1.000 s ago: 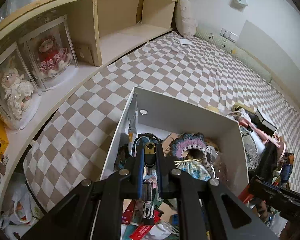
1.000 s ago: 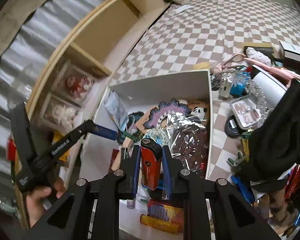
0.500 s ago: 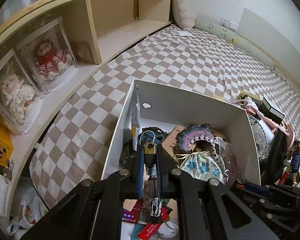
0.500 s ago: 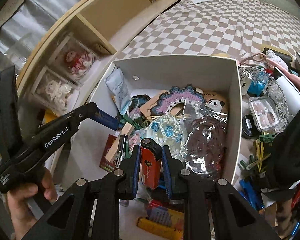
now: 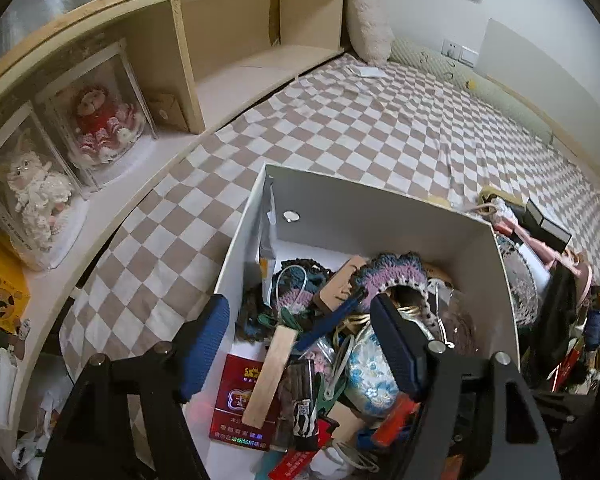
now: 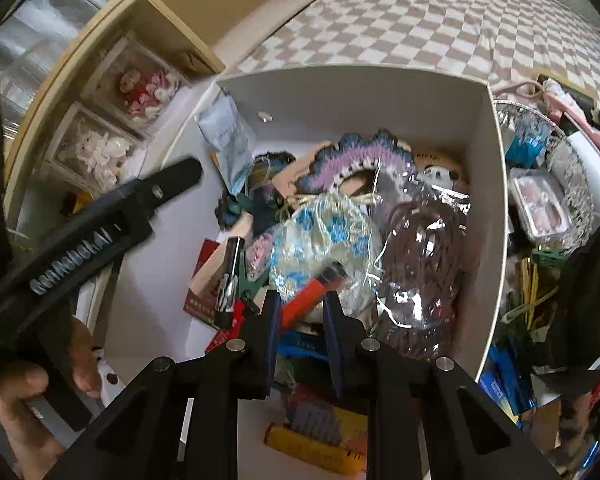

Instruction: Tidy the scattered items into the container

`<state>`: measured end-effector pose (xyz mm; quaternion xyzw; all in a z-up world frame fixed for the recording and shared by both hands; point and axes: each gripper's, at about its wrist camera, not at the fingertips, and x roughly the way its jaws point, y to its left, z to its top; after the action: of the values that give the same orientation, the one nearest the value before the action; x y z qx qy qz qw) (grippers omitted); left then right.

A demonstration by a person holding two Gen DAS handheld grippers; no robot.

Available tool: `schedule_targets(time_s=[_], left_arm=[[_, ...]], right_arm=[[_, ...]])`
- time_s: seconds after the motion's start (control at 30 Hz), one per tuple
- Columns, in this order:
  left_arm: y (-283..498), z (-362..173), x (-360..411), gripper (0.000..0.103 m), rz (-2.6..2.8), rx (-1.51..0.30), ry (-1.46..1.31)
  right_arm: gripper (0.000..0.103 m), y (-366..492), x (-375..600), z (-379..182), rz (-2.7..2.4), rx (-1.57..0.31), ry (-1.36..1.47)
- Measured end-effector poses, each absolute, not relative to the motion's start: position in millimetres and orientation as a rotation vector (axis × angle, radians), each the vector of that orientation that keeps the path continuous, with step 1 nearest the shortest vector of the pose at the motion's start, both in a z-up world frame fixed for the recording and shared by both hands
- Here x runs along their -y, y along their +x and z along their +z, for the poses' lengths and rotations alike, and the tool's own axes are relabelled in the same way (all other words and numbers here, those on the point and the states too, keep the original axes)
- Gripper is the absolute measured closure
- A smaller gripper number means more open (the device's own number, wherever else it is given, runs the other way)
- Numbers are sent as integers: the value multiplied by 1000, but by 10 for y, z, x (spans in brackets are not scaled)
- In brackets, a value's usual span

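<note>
A white box (image 5: pixel 364 208) (image 6: pixel 352 92) on the checkered bed holds several small items. In the left wrist view my left gripper (image 5: pixel 300 344) is open over the box's near left side, with nothing between its blue pads. In the right wrist view my right gripper (image 6: pixel 300 308) stands over the box with its jaws parted. A red lighter (image 6: pixel 312 292) lies tilted just past its tips, loose on a blue-flowered pouch (image 6: pixel 324 236) and blurred. The left gripper's arm (image 6: pixel 100 220) shows at the left.
Scattered items (image 6: pixel 540 208) lie right of the box: a clear case, clips, a black garment (image 6: pixel 596 272). A wooden shelf (image 5: pixel 100 92) with boxed dolls runs along the left. The checkered bed (image 5: pixel 380 120) stretches beyond the box.
My left gripper has opened and let go of the small bottle it held. My right gripper has opened and the red lighter has dropped out onto the items in the box.
</note>
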<state>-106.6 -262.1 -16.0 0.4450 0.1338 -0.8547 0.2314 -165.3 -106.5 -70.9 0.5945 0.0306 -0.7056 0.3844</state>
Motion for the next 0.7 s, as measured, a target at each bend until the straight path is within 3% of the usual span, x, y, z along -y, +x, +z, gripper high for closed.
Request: schedule_targets(time_s=[0.07, 0.17, 0.2, 0.23, 0.27, 0.7], left_arm=[[-1067, -189, 2644, 28, -2343, -390, 1235], [-1071, -225, 2662, 12, -2324, -388, 1240], [-1072, -230, 2667, 6, -2320, -385, 1239], [-1073, -234, 2672, 4, -2316, -382, 1238], [-1073, -238, 2675, 4, -2316, -383, 1239], [-1072, -269, 2676, 0, -2292, -356, 1261]], right_arm=[[81, -1645, 1076, -738, -1792, -96, 1525], [75, -1639, 1088, -784, -1783, -116, 1542], [49, -1638, 1089, -797, -1788, -125, 1546], [13, -1632, 1082, -794, -1816, -133, 1536], [1, -1624, 1072, -785, -1851, -141, 1522], [0, -1675, 1004, -740, -1965, -185, 1449]])
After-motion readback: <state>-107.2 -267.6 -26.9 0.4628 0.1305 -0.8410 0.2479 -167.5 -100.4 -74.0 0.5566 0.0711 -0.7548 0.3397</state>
